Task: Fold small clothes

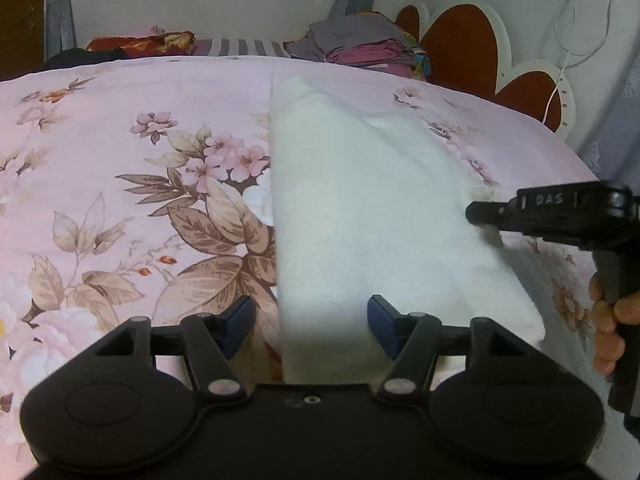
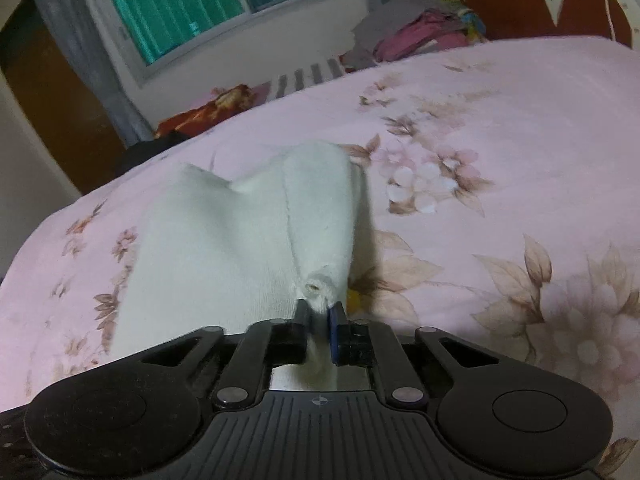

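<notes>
A small white garment (image 1: 360,208) lies on the pink flowered bedspread (image 1: 120,160), its long straight edge running away from me. My left gripper (image 1: 310,326) is open above the garment's near left corner, one blue pad over the bedspread and the other over the cloth. In the right wrist view, my right gripper (image 2: 319,314) is shut on a bunched edge of the white garment (image 2: 248,240), which rises in a ridge from the bed. The same right gripper (image 1: 480,213) shows at the right of the left wrist view, held by a hand (image 1: 608,320).
A pile of folded grey and pink clothes (image 1: 360,46) sits at the far side of the bed by a red and white headboard (image 1: 472,44). A red patterned cloth (image 1: 140,44) lies far left. A window (image 2: 208,0) and curtains stand behind.
</notes>
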Action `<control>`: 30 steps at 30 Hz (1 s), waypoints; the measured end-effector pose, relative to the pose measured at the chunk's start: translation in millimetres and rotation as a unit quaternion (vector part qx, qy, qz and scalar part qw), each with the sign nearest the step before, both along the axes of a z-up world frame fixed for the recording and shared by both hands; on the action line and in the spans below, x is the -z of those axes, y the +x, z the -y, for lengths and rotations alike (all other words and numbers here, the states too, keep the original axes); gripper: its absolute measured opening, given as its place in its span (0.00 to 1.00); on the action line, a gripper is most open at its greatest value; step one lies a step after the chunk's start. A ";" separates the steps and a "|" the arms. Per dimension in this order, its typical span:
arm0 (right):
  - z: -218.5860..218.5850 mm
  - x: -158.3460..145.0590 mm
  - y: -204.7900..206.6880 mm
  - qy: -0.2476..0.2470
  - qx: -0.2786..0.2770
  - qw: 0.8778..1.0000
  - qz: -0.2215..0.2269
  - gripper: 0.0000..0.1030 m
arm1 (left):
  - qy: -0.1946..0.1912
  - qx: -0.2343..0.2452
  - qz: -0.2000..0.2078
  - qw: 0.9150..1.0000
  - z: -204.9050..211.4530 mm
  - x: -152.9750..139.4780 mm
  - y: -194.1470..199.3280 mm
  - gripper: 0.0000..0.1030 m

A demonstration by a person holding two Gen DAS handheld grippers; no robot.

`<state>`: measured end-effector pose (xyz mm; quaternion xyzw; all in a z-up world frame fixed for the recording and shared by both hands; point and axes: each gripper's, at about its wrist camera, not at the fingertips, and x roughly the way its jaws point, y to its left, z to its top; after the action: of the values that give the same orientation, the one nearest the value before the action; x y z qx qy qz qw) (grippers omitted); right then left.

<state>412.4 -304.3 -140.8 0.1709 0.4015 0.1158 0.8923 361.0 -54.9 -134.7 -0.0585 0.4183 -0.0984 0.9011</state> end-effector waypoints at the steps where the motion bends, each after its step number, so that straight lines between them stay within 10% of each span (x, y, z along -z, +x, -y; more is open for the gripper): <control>1: 1.3 -4.3 0.1 0.001 -0.002 1.000 0.002 0.10 | -0.003 -0.001 0.002 1.000 -1.3 -3.0 0.5 0.59; 6: 9.3 -24.1 -2.7 0.004 0.012 1.000 0.026 0.47 | -0.023 -0.011 0.013 1.000 -9.0 -20.6 13.1 0.60; 19: 11.5 -26.2 44.1 0.028 0.037 0.999 0.008 0.47 | -0.026 -0.030 0.035 0.999 -10.9 -38.7 95.5 0.59; 30: 12.5 -4.3 105.0 0.078 0.048 0.995 -0.045 0.47 | -0.073 -0.045 0.015 0.996 -22.9 -13.1 155.8 0.39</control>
<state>517.3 -316.8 -136.4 0.2641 0.4227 0.0959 0.8616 516.7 -31.9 -121.7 -0.1415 0.3935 -0.0892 0.9040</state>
